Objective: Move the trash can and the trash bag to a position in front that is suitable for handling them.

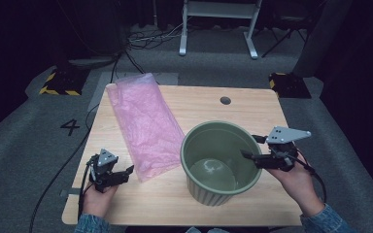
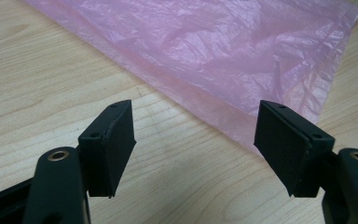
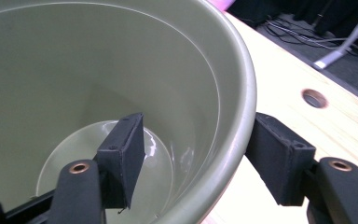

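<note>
A ribbed olive-green plastic pot point(image 1: 209, 191) stands upright and empty on the wooden table point(image 1: 243, 109), right of centre. My right gripper point(image 1: 250, 146) is open astride the pot's right rim. In the right gripper view, one jaw hangs inside the pot point(image 3: 121, 60), clear of the wall, and the other sits outside by the rim. A pink plastic bag point(image 1: 145, 124) lies flat on the left half of the table, running from the far edge toward me. My left gripper point(image 1: 126, 174) rests low at the bag's near corner, open point(image 2: 196, 126), with bare wood between its jaws and the bag point(image 2: 223, 51) just ahead.
A round hole point(image 1: 225, 100) is set in the tabletop behind the pot. Beyond the table are grey carpet, a white frame's legs point(image 1: 218, 29), cables, and a yellow-and-black striped block point(image 1: 60, 82). Bare wood lies along the near edge between my hands.
</note>
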Motion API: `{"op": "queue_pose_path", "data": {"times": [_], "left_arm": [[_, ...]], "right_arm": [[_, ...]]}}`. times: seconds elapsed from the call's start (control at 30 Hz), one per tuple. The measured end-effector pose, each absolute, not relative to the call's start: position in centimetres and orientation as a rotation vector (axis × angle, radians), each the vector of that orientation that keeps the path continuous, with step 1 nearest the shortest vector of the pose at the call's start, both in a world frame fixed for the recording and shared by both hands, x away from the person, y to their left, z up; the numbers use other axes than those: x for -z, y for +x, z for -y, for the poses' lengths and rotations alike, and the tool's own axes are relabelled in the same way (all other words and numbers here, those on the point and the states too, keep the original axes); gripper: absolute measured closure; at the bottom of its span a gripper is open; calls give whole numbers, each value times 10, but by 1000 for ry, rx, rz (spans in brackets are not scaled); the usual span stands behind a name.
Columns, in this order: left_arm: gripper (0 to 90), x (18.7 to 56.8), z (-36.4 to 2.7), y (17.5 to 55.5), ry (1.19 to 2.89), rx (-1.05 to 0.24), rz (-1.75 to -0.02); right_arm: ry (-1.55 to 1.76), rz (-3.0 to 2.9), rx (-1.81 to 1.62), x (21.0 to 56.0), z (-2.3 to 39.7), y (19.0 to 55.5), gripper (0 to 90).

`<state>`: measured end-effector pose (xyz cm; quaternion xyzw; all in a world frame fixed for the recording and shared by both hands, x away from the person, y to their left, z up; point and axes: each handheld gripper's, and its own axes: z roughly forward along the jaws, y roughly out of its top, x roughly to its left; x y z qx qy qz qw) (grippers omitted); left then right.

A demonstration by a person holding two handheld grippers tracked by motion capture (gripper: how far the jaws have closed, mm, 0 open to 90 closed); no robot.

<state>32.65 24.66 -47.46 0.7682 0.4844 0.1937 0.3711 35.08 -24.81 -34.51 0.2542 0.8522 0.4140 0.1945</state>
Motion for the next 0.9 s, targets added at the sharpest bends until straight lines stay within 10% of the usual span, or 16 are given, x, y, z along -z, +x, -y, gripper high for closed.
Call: {"op": "queue_pose_path", "data": {"times": [0.9], "left_arm": [[286, 476, -247, 329, 1973, -484, -1253]], "right_arm": [[799, -2220, -1244, 331, 296, 348, 378]]}}
